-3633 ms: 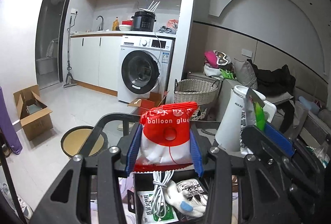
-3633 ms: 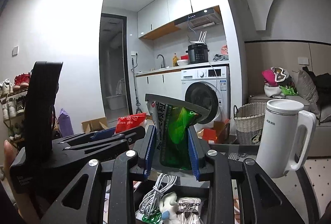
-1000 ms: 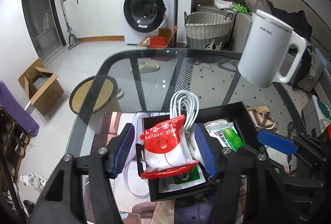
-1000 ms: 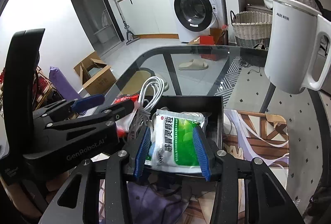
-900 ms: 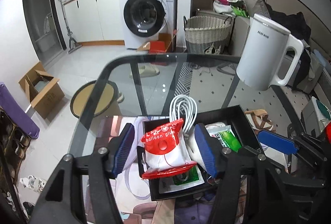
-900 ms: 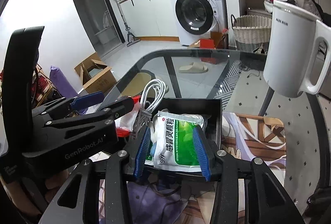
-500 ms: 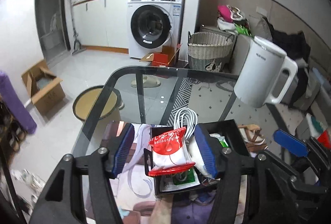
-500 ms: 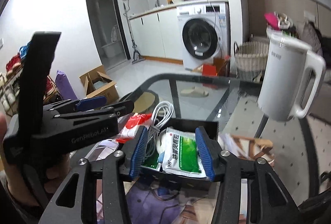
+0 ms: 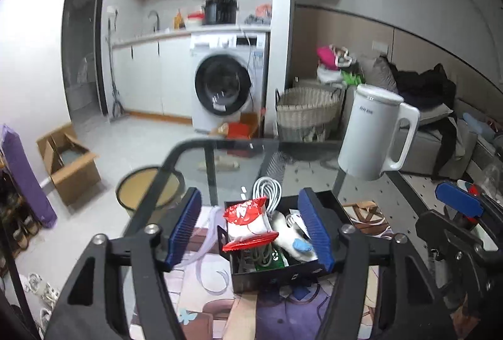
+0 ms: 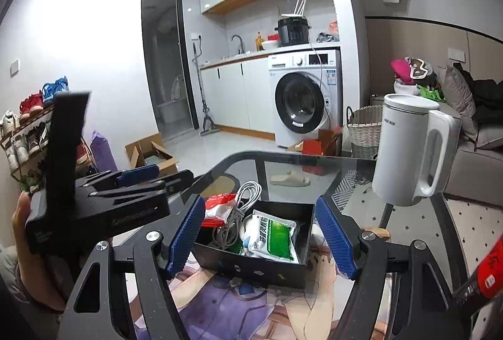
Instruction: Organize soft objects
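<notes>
A red-and-white balloon glue packet (image 9: 248,225) stands tilted at the left end of a black tray (image 10: 251,267), beside a coiled white cable (image 10: 243,201). A green-and-white medicine sachet (image 10: 273,234) lies flat in the tray's right part, over a white soft toy (image 9: 290,238). The tray sits on a printed mat (image 10: 226,308) on the glass counter (image 10: 283,165), with a white kettle (image 10: 408,148) further back on the right. The left gripper (image 9: 248,231) and right gripper (image 10: 261,236) hover before the tray, jaws opening, pads clear of everything.
</notes>
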Action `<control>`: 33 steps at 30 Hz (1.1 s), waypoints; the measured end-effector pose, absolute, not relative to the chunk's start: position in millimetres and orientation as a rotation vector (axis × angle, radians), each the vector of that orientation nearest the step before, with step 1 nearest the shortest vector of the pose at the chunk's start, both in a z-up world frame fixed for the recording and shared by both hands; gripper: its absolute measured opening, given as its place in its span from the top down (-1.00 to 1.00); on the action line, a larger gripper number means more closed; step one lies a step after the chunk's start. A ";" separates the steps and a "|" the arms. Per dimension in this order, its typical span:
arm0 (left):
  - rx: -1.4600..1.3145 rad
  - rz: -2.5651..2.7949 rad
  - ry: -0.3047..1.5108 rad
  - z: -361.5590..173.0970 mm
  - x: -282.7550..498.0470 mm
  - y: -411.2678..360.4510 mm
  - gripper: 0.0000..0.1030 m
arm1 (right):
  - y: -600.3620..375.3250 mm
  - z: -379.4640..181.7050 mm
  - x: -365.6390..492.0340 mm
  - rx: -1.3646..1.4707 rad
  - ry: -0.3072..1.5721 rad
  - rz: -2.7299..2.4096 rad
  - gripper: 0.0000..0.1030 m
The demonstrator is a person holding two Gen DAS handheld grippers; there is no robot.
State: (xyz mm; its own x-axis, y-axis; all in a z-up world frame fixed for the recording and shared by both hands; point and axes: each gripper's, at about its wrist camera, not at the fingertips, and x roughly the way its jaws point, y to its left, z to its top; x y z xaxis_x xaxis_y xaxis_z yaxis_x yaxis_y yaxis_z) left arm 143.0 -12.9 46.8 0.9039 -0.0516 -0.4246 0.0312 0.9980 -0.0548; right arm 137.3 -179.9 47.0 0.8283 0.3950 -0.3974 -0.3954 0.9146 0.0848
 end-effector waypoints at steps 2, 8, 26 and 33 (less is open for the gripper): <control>-0.034 -0.018 0.373 46.8 125.4 -15.6 -0.69 | -185.4 44.9 127.8 0.020 0.421 0.415 -0.51; 0.000 -0.016 0.263 39.3 84.9 -16.3 -0.78 | -189.7 35.1 89.7 0.048 0.374 0.407 -0.66; -0.070 -0.002 0.255 8.8 31.8 7.8 -0.90 | -191.5 -1.3 31.9 -0.018 0.215 0.411 -0.98; -0.091 0.009 0.266 9.7 37.6 7.7 -0.90 | -193.6 -3.9 32.2 -0.011 0.204 0.390 -0.98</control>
